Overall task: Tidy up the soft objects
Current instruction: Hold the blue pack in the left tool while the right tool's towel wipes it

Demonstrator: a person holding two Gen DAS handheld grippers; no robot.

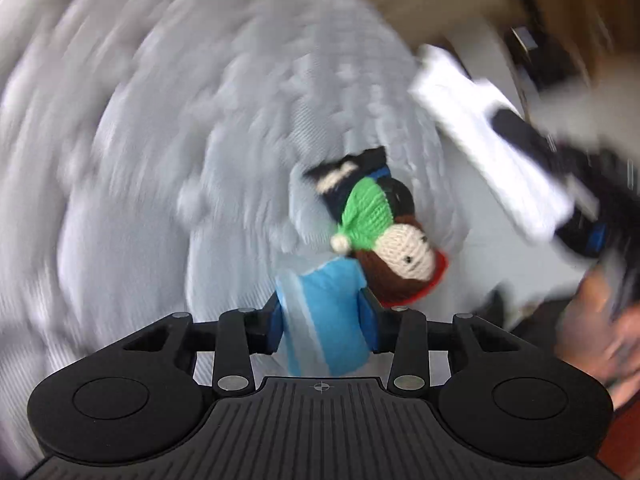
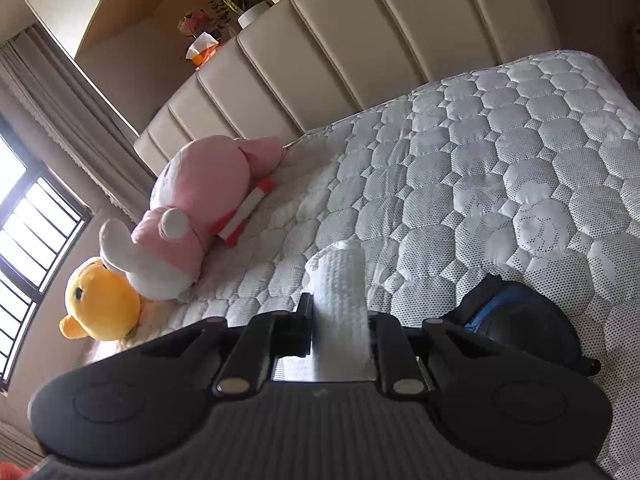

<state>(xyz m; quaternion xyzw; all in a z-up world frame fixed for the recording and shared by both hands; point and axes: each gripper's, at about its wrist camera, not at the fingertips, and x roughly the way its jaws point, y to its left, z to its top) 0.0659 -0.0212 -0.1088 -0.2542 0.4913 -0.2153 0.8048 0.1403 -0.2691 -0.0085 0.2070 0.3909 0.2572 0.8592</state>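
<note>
Fingers of the left gripper [image 1: 323,322] clench a blue cloth [image 1: 326,320]; the right gripper [image 2: 340,330] pinches a white cloth [image 2: 340,300]. Open mattress [image 2: 500,160] stretches ahead, plush toys [image 2: 192,216] along its left edge.

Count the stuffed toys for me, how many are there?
3. A pink plush lies by the headboard, a yellow plush beside it, and a knitted doll sits near the left gripper. Others may be hidden.

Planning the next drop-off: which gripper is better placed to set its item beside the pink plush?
Right, probably: the right gripper, shut on a white cloth, faces the pink plush.
</note>
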